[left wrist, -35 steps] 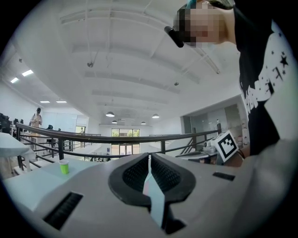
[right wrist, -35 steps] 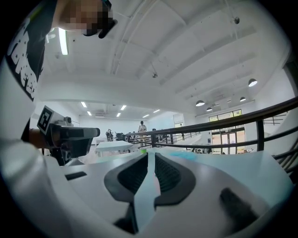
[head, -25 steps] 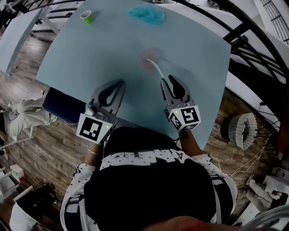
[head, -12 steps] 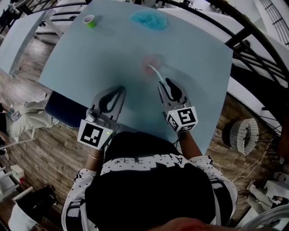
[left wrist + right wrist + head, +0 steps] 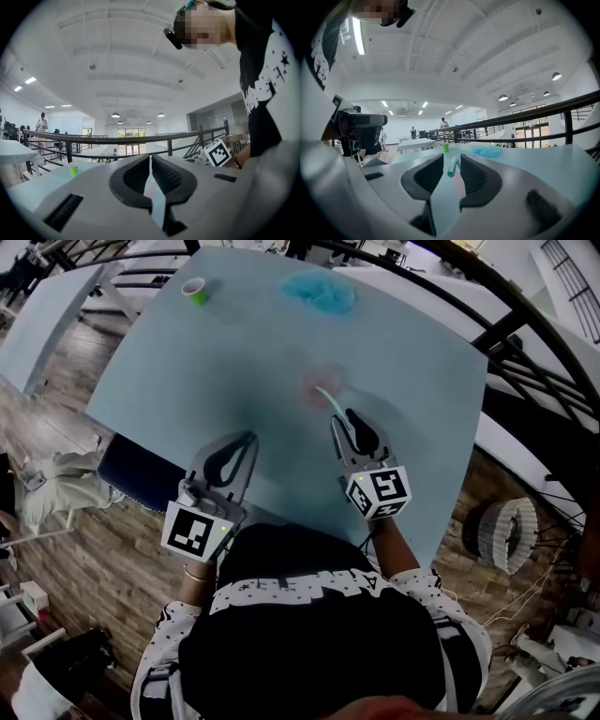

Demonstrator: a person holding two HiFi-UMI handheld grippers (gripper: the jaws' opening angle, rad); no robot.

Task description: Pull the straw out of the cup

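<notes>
Three cameras: one looking down from the head, one riding on each tool.
The head camera is looking steeply down onto the whole bench [image 5: 234,362], with the left hand-held gripper [image 5: 248,437] and the right hand-held gripper [image 5: 342,418] close beneath it. Each gripper camera is sitting low behind its own jaws, facing out across the bench top. All three views are sharing the green cup [image 5: 195,290] at the far corner.

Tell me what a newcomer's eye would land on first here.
The pale straw slants out of the pink cup mid-table, its free end between the parted jaws of the right gripper. Next come the bright blue bundle and the small green cup near the table's far edge. The left gripper is shut and empty, to the straw's left.
</notes>
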